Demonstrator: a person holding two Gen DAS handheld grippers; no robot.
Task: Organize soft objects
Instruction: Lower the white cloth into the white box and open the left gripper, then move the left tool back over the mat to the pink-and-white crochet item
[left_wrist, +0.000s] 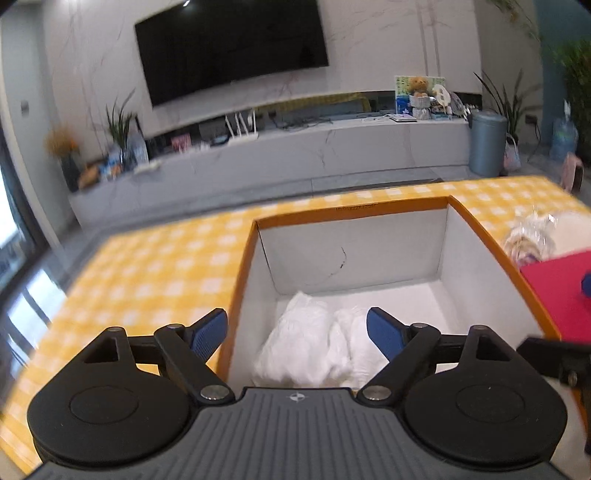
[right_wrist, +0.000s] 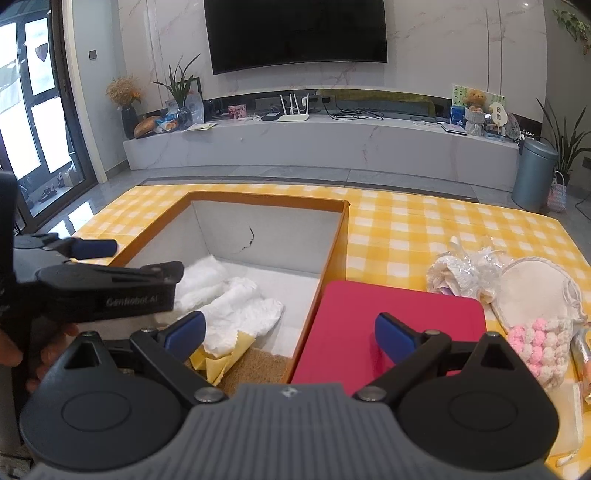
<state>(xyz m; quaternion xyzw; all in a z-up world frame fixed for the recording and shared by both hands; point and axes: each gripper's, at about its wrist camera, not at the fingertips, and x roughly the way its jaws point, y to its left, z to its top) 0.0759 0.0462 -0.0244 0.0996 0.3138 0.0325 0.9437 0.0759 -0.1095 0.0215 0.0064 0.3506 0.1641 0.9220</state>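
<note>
An orange-rimmed box (left_wrist: 369, 208) with white walls stands on the yellow checked tablecloth. White soft cloths (left_wrist: 306, 343) lie crumpled on its floor. My left gripper (left_wrist: 297, 332) hangs open above the box's near left edge, with nothing between its fingers. From the right wrist view the box (right_wrist: 332, 258) holds the white cloths (right_wrist: 243, 306), a yellow cloth (right_wrist: 221, 362) and a brown mat (right_wrist: 258, 365). The left gripper (right_wrist: 147, 256) shows over the box's left side. My right gripper (right_wrist: 290, 332) stands open and empty above the box's right wall and a red flat piece (right_wrist: 399, 306).
Right of the red piece lie a cream pouch (right_wrist: 532, 291), a pink and white knitted item (right_wrist: 543, 343) and a plastic-wrapped bundle (right_wrist: 461, 273). A hand (right_wrist: 14, 350) holds the left gripper. Beyond the table are a TV bench and a grey bin (right_wrist: 533, 177).
</note>
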